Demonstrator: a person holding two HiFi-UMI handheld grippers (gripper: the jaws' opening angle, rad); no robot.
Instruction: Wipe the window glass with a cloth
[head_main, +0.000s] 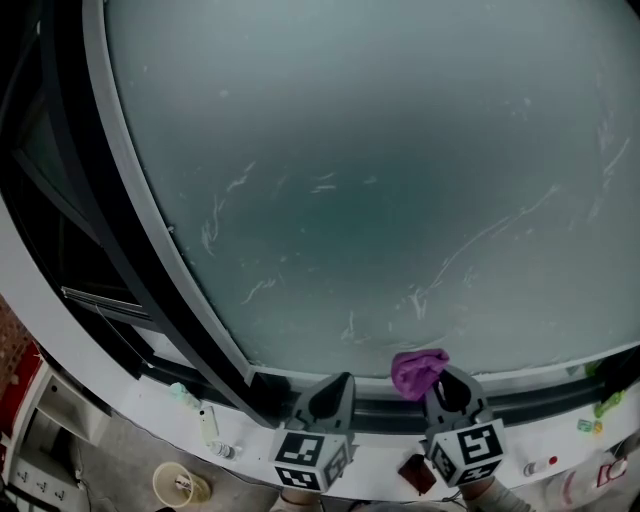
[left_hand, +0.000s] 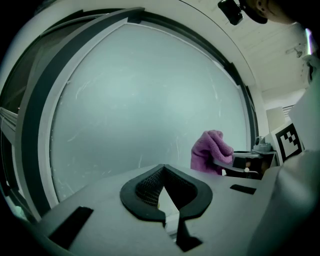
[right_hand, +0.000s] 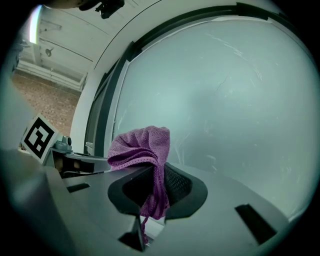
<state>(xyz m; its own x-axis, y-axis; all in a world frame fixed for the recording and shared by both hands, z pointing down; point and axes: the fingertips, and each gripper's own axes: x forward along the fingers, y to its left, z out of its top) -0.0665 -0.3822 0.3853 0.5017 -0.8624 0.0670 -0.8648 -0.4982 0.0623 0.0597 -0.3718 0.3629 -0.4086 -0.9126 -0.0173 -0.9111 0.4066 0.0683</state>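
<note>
The window glass (head_main: 380, 180) fills most of the head view; it is frosted grey-green with pale streaks and smears. Low in that view, just under the pane's bottom edge, my right gripper (head_main: 447, 383) is shut on a purple cloth (head_main: 418, 369) that bunches up above the jaws, close to the glass. In the right gripper view the cloth (right_hand: 141, 145) is pinched between the black pads (right_hand: 177, 182) with a tail hanging down. My left gripper (head_main: 337, 388) is beside it, shut and empty. The left gripper view shows its pads (left_hand: 145, 185) meeting at the tip, with the cloth (left_hand: 210, 150) off to the right.
A dark window frame (head_main: 130, 250) runs down the left and along the bottom. Below it, a white sill (head_main: 130, 405) carries small things: a little bottle (head_main: 208, 424), a cup (head_main: 176, 485), a dark red item (head_main: 415, 473) and green bits (head_main: 603, 407).
</note>
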